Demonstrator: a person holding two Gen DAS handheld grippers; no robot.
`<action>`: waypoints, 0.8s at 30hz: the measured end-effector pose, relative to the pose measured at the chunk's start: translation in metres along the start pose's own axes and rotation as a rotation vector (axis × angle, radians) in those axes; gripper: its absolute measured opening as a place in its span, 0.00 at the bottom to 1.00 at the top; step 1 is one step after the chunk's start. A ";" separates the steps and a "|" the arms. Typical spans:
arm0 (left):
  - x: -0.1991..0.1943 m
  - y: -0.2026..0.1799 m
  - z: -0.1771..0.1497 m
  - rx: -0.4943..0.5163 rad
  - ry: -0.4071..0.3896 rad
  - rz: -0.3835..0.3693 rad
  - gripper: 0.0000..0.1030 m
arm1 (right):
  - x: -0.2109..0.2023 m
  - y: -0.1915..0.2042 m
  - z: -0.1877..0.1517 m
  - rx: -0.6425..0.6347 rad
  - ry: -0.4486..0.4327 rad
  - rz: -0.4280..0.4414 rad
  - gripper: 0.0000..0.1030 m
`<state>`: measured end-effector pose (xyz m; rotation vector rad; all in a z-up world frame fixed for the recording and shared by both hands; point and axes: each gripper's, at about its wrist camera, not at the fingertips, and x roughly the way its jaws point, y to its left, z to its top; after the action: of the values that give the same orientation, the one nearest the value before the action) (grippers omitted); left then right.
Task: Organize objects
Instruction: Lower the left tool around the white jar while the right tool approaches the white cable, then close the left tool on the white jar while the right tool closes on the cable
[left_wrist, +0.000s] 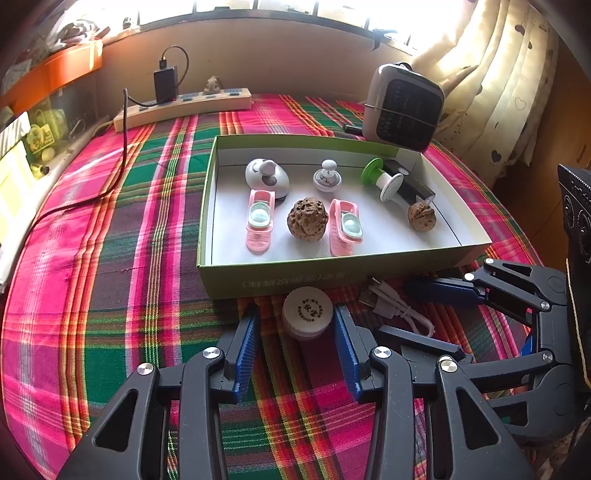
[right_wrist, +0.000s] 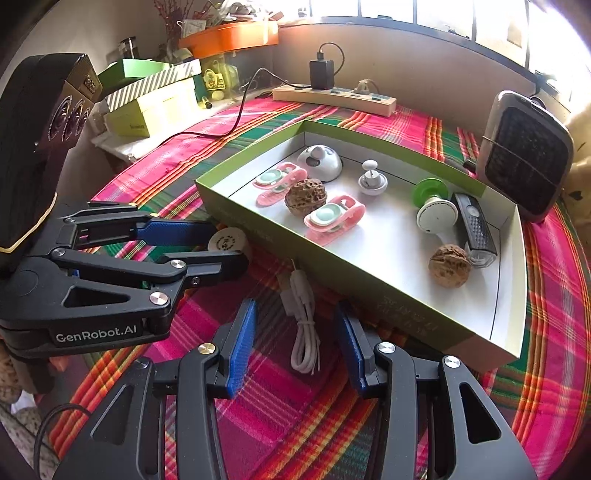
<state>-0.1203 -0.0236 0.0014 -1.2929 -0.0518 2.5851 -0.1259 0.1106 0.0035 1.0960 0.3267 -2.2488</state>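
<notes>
A round cream jar (left_wrist: 307, 313) sits on the plaid cloth just in front of the green box (left_wrist: 236, 275). My left gripper (left_wrist: 297, 325) is open, one finger on each side of the jar, with small gaps. A coiled white USB cable (right_wrist: 303, 321) lies on the cloth between the open fingers of my right gripper (right_wrist: 297, 319). The cable also shows in the left wrist view (left_wrist: 395, 304). The jar (right_wrist: 227, 239) and left gripper (right_wrist: 225, 245) show in the right wrist view. The box holds two pink clips (left_wrist: 260, 219), two walnuts (left_wrist: 307, 218), a white dome (left_wrist: 266, 177), a knob, a green-and-white piece and a black remote (right_wrist: 474, 229).
A small heater (left_wrist: 404, 107) stands behind the box at the right. A power strip (left_wrist: 184, 105) with a black charger and cord lies at the back. Stacked boxes (right_wrist: 151, 99) and an orange shelf sit at the far left. Curtains hang at the right.
</notes>
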 end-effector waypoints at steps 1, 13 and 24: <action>0.000 0.000 0.000 0.000 0.000 0.000 0.37 | 0.000 0.001 0.000 -0.003 -0.002 -0.009 0.43; 0.001 -0.001 0.001 0.002 -0.003 0.002 0.35 | 0.002 0.006 0.001 -0.033 0.000 -0.055 0.40; 0.001 0.003 0.001 -0.006 -0.011 0.016 0.26 | 0.000 0.008 0.001 -0.037 -0.005 -0.053 0.19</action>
<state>-0.1229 -0.0259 0.0007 -1.2864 -0.0508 2.6077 -0.1219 0.1039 0.0041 1.0737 0.3986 -2.2825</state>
